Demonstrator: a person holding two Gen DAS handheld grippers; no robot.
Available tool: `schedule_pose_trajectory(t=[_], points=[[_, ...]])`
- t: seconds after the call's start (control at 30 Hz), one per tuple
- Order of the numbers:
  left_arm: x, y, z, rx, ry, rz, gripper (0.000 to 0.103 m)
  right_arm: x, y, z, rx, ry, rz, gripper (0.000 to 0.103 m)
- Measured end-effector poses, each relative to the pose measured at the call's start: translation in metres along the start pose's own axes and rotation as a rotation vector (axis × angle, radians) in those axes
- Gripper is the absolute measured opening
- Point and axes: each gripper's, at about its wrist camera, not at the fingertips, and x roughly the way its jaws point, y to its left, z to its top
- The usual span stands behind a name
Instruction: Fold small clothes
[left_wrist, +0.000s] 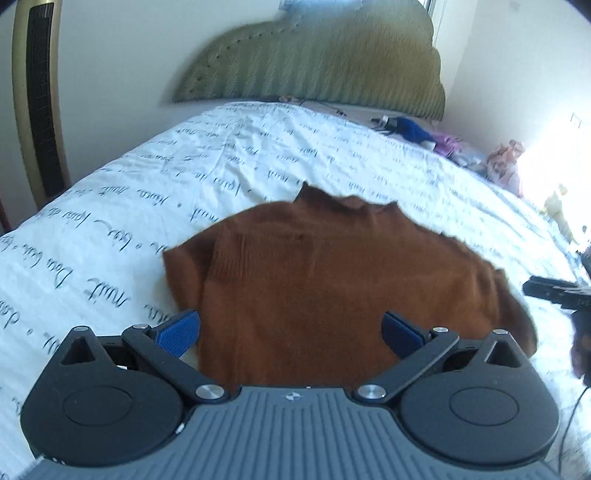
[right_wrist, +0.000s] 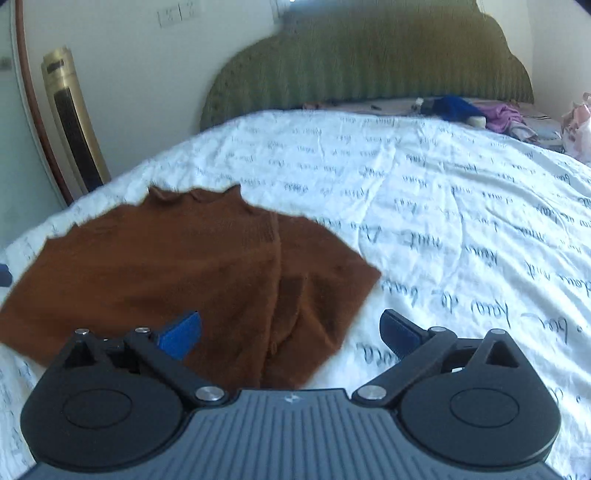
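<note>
A small brown knit sweater (left_wrist: 325, 280) lies flat on the white bedspread, collar toward the headboard, short sleeves spread to each side. My left gripper (left_wrist: 291, 328) is open and empty, hovering over the sweater's lower hem. In the right wrist view the sweater (right_wrist: 177, 273) lies to the left, its right sleeve folded beside the body. My right gripper (right_wrist: 291, 328) is open and empty over the sweater's lower right edge. The right gripper's black fingers also show at the right edge of the left wrist view (left_wrist: 554, 291).
The white bedspread with script print (right_wrist: 443, 221) covers the bed. A green padded headboard (right_wrist: 369, 62) stands at the back. Blue and purple clothes (right_wrist: 476, 110) lie near the pillows. A gold tower fan (right_wrist: 74, 129) stands at the left wall.
</note>
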Motion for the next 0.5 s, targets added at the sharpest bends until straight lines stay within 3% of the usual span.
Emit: schedule_pose_trajectory(t=[0.07, 0.17, 0.23, 0.33, 0.37, 0.4, 0.5], points=[[0.012, -0.001, 0.017, -0.06, 0.019, -0.067, 0.103, 0.021, -0.014, 0.021, 0.093, -0.005, 0.096, 0.103], [0.027, -0.008, 0.021, -0.114, 0.056, -0.13, 0.103, 0.066, -0.039, 0.047, 0.217, 0.04, 0.157, 0.102], [0.034, -0.013, 0.015, -0.108, 0.079, -0.133, 0.103, 0.091, -0.052, 0.054, 0.288, 0.08, 0.2, 0.09], [0.039, -0.009, 0.006, -0.082, 0.103, -0.062, 0.103, 0.122, -0.055, 0.056, 0.324, 0.147, 0.252, 0.055], [0.037, 0.0, 0.005, -0.092, 0.099, -0.043, 0.103, 0.13, -0.05, 0.055, 0.296, 0.17, 0.252, 0.033], [0.035, 0.008, 0.005, -0.109, 0.095, -0.03, 0.103, 0.133, -0.042, 0.052, 0.228, 0.197, 0.199, 0.009], [0.027, 0.046, 0.013, -0.19, 0.092, 0.001, 0.103, 0.127, -0.038, 0.05, 0.16, 0.189, 0.144, 0.008]])
